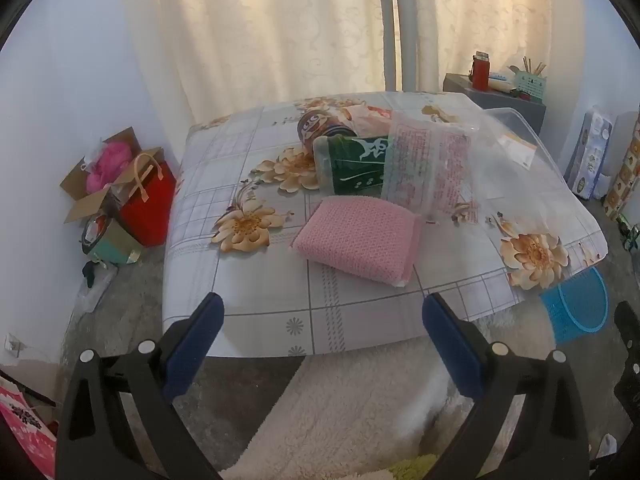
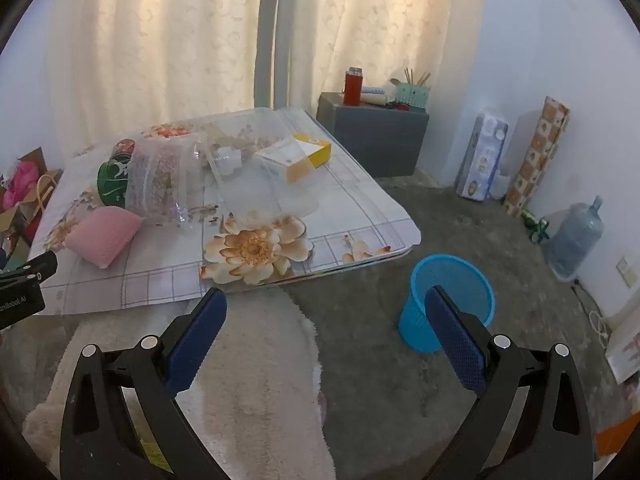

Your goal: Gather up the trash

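Observation:
A low table (image 1: 248, 312) (image 2: 360, 204) with a flowered cloth holds the trash: a pink sponge-like pad (image 1: 356, 240) (image 2: 104, 236), a green packet (image 1: 352, 166) (image 2: 110, 178), a clear printed bag (image 1: 428, 164) (image 2: 160, 176), a dark can (image 1: 320, 128), a clear plastic container (image 2: 256, 164) (image 1: 512, 128) and a yellow-and-white box (image 2: 300, 156). My left gripper (image 1: 324, 312) hangs open before the table's near edge, short of the pink pad, nothing between its fingers. My right gripper (image 2: 326, 308) is open over the floor, and a blue mesh bin (image 2: 448, 300) (image 1: 576, 304) stands just behind its right finger.
A cream shaggy rug (image 2: 256, 380) lies below both grippers. Left of the table stand a red bag (image 1: 148, 204) and an open cardboard box (image 1: 100, 172). A grey cabinet (image 2: 376, 136), tall packages (image 2: 482, 156) and a water jug (image 2: 574, 236) line the right wall.

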